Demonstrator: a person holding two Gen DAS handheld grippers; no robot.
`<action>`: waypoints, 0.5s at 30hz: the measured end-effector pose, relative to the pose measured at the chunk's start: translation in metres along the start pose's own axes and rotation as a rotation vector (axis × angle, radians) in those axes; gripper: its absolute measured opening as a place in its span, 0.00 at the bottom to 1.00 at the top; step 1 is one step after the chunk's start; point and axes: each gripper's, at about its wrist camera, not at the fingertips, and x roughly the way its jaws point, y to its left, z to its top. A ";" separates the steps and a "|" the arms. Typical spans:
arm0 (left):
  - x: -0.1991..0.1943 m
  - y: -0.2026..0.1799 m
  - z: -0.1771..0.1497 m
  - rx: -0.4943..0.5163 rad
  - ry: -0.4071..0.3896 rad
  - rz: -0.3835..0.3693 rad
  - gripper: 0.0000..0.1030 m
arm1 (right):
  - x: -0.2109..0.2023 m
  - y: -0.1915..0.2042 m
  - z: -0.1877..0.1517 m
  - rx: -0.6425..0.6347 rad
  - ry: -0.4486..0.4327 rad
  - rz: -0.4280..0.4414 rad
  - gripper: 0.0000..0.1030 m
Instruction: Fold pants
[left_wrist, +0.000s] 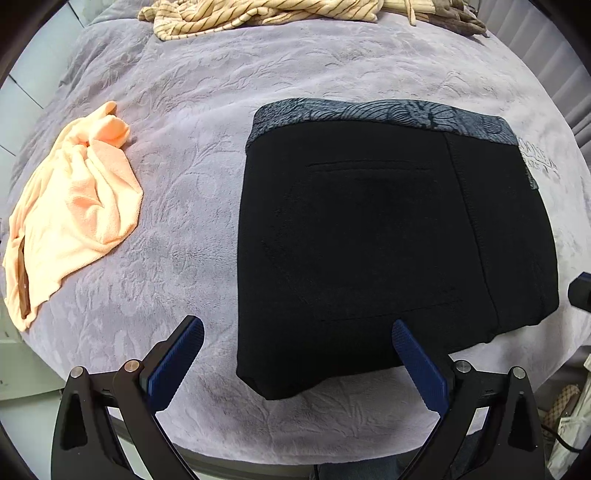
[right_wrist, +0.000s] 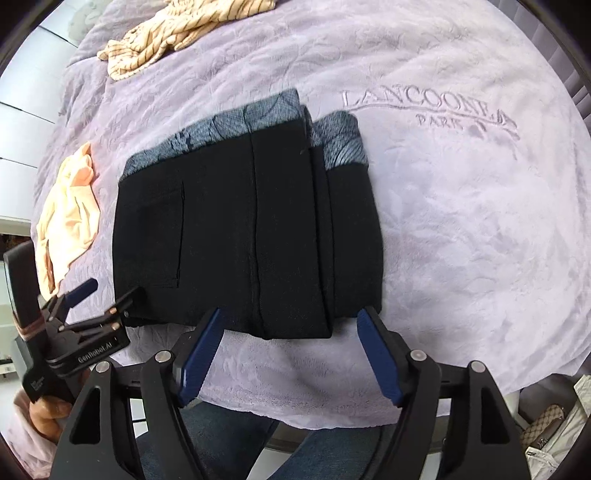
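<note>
The black pants (left_wrist: 369, 240) lie folded into a compact rectangle on the lilac bedspread (left_wrist: 184, 206), their grey patterned waistband at the far edge. They also show in the right wrist view (right_wrist: 240, 236), with stacked folded layers on the right side. My left gripper (left_wrist: 297, 343) is open and empty at the near left corner of the pants; its right finger overlaps the near edge. It also shows in the right wrist view (right_wrist: 110, 295). My right gripper (right_wrist: 288, 332) is open and empty just in front of the pants' near edge.
A crumpled peach cloth (left_wrist: 74, 210) lies left of the pants. A striped cream garment (left_wrist: 258, 14) lies at the far side of the bed. Bags (right_wrist: 554, 428) stand on the floor at the right. The bed's near edge is just below both grippers.
</note>
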 end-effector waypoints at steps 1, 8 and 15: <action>-0.004 -0.005 -0.001 0.002 -0.006 0.003 0.99 | -0.004 -0.003 0.000 0.002 -0.010 0.006 0.76; -0.040 -0.037 -0.003 -0.028 -0.052 0.016 0.99 | -0.017 -0.017 -0.006 0.019 -0.038 0.039 0.76; -0.081 -0.064 -0.017 -0.068 -0.097 0.016 0.99 | -0.039 -0.022 -0.015 -0.019 -0.048 0.011 0.76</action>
